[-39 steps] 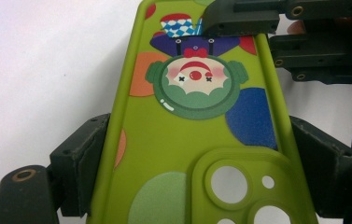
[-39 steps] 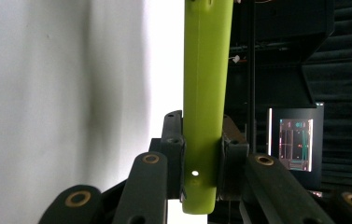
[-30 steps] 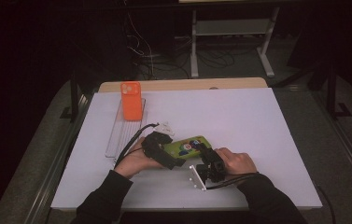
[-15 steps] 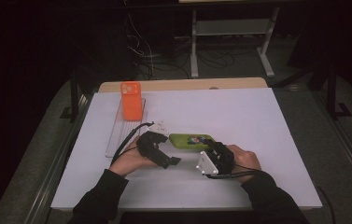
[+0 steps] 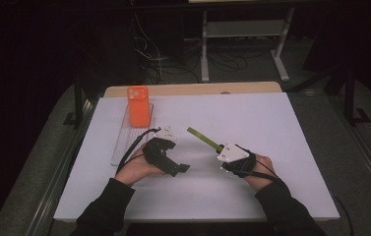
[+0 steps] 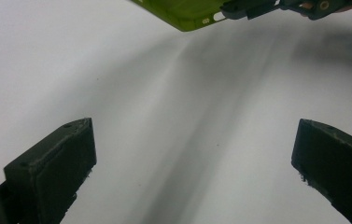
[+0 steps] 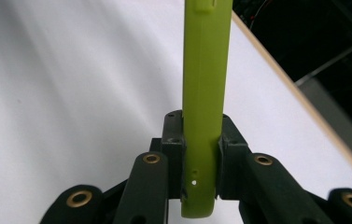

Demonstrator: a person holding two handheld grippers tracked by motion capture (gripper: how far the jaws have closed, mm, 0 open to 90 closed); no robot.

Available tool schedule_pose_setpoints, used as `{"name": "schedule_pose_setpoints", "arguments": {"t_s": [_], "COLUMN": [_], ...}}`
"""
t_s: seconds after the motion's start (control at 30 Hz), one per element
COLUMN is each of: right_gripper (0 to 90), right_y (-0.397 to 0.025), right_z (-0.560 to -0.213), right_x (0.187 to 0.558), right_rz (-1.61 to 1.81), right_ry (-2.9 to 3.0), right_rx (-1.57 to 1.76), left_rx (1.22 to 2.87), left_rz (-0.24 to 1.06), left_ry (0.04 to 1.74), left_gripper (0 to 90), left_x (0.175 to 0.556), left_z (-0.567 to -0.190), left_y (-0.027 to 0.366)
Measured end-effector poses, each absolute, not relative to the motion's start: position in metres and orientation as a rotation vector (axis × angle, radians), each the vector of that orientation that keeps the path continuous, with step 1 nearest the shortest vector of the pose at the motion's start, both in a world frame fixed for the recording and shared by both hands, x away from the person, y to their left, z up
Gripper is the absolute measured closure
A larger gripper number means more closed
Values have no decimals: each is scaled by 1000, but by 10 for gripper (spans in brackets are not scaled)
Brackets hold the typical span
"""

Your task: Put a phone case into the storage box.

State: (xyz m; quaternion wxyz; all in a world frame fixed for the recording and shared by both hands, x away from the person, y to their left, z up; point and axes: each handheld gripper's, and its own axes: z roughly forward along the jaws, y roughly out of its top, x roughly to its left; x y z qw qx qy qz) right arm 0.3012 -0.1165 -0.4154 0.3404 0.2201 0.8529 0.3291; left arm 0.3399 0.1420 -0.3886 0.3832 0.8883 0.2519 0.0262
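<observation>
A green phone case [image 5: 203,138] is held edge-on above the white table, pointing away to the upper left. My right gripper [image 5: 219,148] is shut on its near end; in the right gripper view the green phone case [image 7: 206,88] stands upright between the two clamped pads [image 7: 173,140]. My left gripper [image 5: 182,168] is open over bare table, left of the case and apart from it. In the left gripper view its fingers [image 6: 54,163] stand wide, with the green case's corner [image 6: 187,11] at the top edge. An orange phone case [image 5: 138,105] rests on a clear tray [image 5: 121,142].
The white table [image 5: 252,118] has a wooden strip [image 5: 198,89] along its far edge. Cables and a metal stand [image 5: 242,29] lie on the dark floor behind. The clear tray runs along the left side.
The left gripper has let go of the green case and now stands open. The right gripper has turned the case on edge and carried it right.
</observation>
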Motion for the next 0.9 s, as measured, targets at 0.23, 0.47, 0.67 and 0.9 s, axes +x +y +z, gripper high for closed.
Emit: {"name": "schedule_pose_setpoints", "arguments": {"t_s": [0.23,0.47,0.67,0.9], "right_gripper": [756,756,756,757], "right_y": [-125,-133,-139,-143], "right_z": [-412,-411,-412,-413], "right_x": [308,315,319,320], "right_rz": [989,1107,1192,1273], "right_ry": [2265,2289,2297,2290], "right_rx": [735,901,1041,1140], "left_rx": [2295,2269,2270,2193], "left_rz": [88,76,91,82], "left_ry": [618,654,659,725], "left_gripper": [0,0,0,0], "left_x": [341,340,342,348], "left_z": [-388,-390,-388,-378], "left_y": [143,141,143,139]}}
